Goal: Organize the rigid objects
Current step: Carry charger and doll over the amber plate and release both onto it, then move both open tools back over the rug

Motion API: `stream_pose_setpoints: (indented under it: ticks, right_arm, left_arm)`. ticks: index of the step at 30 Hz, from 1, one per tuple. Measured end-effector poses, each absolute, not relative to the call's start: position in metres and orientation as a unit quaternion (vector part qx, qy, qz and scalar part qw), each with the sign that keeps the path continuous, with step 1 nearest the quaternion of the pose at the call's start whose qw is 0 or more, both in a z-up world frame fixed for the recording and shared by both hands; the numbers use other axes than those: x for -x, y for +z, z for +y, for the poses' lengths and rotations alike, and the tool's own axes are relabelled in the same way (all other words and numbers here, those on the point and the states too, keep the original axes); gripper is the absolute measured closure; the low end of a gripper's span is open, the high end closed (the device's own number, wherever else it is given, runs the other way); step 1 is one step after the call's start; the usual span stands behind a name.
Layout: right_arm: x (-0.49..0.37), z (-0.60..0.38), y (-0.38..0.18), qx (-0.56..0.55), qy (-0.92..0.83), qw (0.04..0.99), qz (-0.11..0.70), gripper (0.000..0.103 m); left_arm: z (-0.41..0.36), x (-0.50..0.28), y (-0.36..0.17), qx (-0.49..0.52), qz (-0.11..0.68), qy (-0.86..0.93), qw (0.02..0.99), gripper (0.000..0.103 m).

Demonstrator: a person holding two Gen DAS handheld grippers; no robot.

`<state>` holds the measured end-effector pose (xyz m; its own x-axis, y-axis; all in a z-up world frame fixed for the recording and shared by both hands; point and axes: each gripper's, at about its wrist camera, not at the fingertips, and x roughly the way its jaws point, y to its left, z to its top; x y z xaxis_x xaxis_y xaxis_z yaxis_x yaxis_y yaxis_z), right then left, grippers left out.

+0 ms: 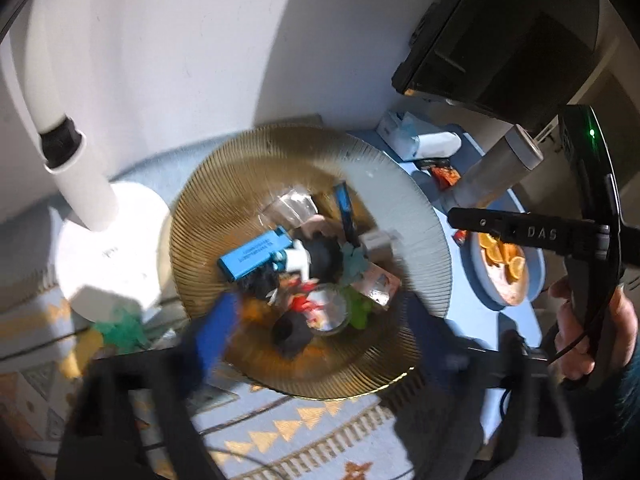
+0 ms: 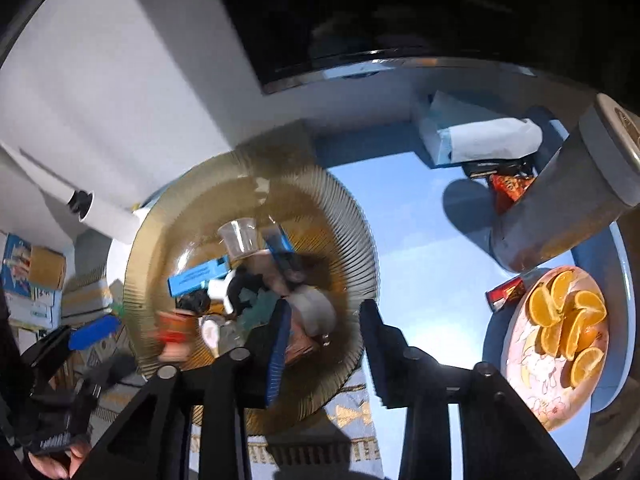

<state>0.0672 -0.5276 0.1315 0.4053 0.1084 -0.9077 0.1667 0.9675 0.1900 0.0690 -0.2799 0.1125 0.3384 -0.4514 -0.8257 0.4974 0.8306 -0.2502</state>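
A: Nearest the lens in the right wrist view, the right gripper sits at the bottom centre with its blue-padded fingers spread apart and nothing between them. It hangs over the near rim of the round ribbed gold-rimmed glass platter.

B: And the left gripper?

A: It fills the bottom of the left wrist view, badly blurred. One blue finger shows at lower left and a dark one at lower right, with a wide gap between, so it looks open and empty. It too hovers above the platter.

B: Where are the rigid objects?

A: Heaped in the middle of the platter: a flat light-blue rectangular box, a small clear plastic cup lying on its side, a short black cylinder, a round clear glass jar, and several smaller pieces too smeared to name.

B: So how far along is it?

A: Judging by the pile, the gathering seems largely done, but nothing is lined up or sorted, so the arranging appears still ahead.

B: What lies beyond?

A: On the blue tabletop toward the right stands a pale floral plate of orange wedges, a tall grey cylindrical canister, and at the upper right a white tissue box.
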Motion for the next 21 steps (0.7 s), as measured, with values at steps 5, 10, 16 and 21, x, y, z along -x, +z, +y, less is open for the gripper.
stream_pose_setpoints:
  ticks: [5,10,16,21]
  right_arm:
    - [-0.059,-0.531,0.144,-0.150,-0.008,0.839,0.523,0.048]
    - [-0.047,-0.512,0.156,-0.139,0.008,0.845,0.517,0.048]
    - [-0.028,-0.487,0.163,-0.145,0.025,0.846,0.513,0.044]
    - [-0.015,-0.463,0.154,-0.171,0.046,0.833,0.525,0.043]
  left_arm:
    - [-0.258,-0.062,0.105,-0.004,0.524,-0.282,0.804,0.010]
    - [-0.226,-0.050,0.109,0.028,0.524,-0.261,0.810,0.010]
    - [-0.186,-0.033,0.116,0.058,0.518,-0.225,0.823,0.010]
    - [-0.135,-0.023,0.110,0.083,0.528,-0.182,0.826,0.010]
